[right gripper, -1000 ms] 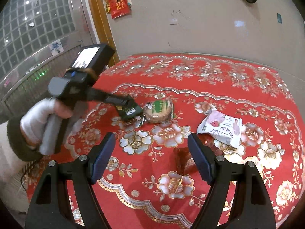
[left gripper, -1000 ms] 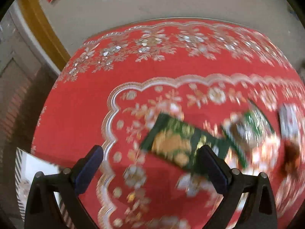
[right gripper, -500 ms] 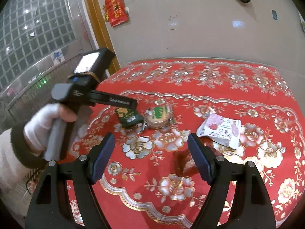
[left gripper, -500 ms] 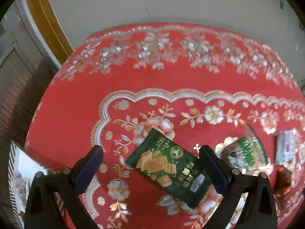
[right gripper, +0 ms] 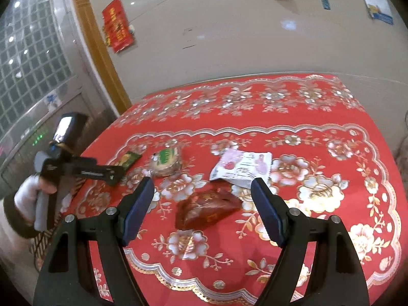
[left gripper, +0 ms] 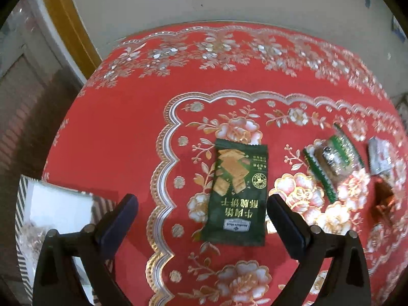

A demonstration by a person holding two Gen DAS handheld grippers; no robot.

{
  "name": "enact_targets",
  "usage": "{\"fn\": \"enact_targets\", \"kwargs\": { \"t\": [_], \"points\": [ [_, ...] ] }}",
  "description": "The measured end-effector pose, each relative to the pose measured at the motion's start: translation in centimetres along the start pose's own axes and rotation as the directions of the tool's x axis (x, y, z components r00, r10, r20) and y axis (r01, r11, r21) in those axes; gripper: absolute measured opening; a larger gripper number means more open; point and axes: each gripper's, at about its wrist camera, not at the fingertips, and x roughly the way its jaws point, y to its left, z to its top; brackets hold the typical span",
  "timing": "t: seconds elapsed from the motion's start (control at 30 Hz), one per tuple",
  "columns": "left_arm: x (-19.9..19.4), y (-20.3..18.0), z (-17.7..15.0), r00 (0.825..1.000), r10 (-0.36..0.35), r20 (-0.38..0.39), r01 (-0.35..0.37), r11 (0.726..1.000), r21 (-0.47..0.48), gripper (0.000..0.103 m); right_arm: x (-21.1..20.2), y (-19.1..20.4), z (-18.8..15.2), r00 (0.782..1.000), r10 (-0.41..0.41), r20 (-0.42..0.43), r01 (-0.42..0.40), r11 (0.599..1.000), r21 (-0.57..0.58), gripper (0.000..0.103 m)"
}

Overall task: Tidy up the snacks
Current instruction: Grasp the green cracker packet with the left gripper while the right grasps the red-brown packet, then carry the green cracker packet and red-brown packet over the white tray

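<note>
The left gripper (left gripper: 202,210) is hovering wide open above the green cracker packet (left gripper: 238,193), which is lying flat on the red tablecloth (left gripper: 122,137); a round cake packet (left gripper: 331,163) is lying right of it.

On the counter (right gripper: 331,132) the cracker packet (left gripper: 238,193) lies leftmost, the round cake (right gripper: 167,162) beside it, then two more packets (right gripper: 241,165) rightward.

a red floral tablecloth (right gripper: 293,117) carries a green cracker packet (left gripper: 237,193), round cake pack (right gripper: 167,162), pink-white sachet (right gripper: 241,167) and red wrapper (right gripper: 207,210).

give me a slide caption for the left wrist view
Open left tool poised over a dark green cracker packet lying flat on the red floral tablecloth.
</note>
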Motion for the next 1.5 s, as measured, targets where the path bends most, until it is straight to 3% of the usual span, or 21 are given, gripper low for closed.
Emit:
{"fn": "enact_targets", "kwargs": {
  "t": [0.1,0.3,0.57,0.8,0.87,0.93,1.03,1.13,1.17,1.2,1.5],
  "points": [
    [-0.3,0.3,-0.2,1.0,-0.016,0.003,0.016,1.0,-0.001,0.102,0.7,0.1,-0.4,0.999,0.012,-0.043,-0.011,1.0,0.024,0.079],
    [0.9,0.8,-0.4,0.998,-0.05,-0.039,0.048,0.997,-0.068,0.102,3.0,1.1,-1.2,0.993,-0.061,-0.1,0.065,0.997,0.035,0.079],
    [2.1,-0.3,-0.4,0.998,-0.028,-0.052,0.025,0.998,-0.055,0.102,5.1,1.1,-2.0,0.982,-0.102,-0.161,0.122,0.985,0.124,0.079],
    [2.2,-0.2,-0.4,0.998,-0.033,-0.045,0.03,0.997,-0.071,0.102,7.1,1.9,-1.7,0.975,-0.151,-0.164,0.16,0.986,0.042,0.079],
    [2.3,-0.2,-0.5,0.998,-0.043,-0.048,0.039,0.996,-0.077,0.102,7.2,1.6,-1.6,0.974,-0.161,-0.158,0.168,0.985,0.031,0.077],
    [2.2,-0.2,-0.6,0.998,-0.042,-0.044,0.038,0.996,-0.079,0.102,7.0,1.1,-1.6,0.978,-0.144,-0.153,0.152,0.988,0.041,0.068],
    [1.8,-0.7,-0.8,0.998,-0.052,-0.025,0.051,0.997,-0.049,0.09,6.8,0.8,-1.6,0.979,-0.135,-0.154,0.143,0.989,0.044,0.06],
    [1.0,-1.7,-1.0,0.997,-0.071,-0.005,0.071,0.997,0.012,0.066,6.8,0.8,-1.7,0.973,-0.159,-0.169,0.161,0.987,0.0,0.046],
    [0.7,-2.1,-1.0,0.997,-0.078,-0.002,0.078,0.996,0.032,0.052,6.7,0.8,-1.7,0.971,-0.162,-0.175,0.163,0.987,-0.009,0.042],
    [0.4,-2.5,-1.2,0.997,-0.083,-0.004,0.083,0.995,0.055,0.049,6.6,0.7,-1.7,0.97,-0.157,-0.184,0.157,0.987,-0.015,0.037],
    [-0.7,-1.7,-2.7,0.993,-0.114,-0.021,0.115,0.992,0.046,0.047,4.5,0.8,-3.2,0.975,-0.094,-0.201,0.094,0.996,-0.008,0.035]
  ]
}}
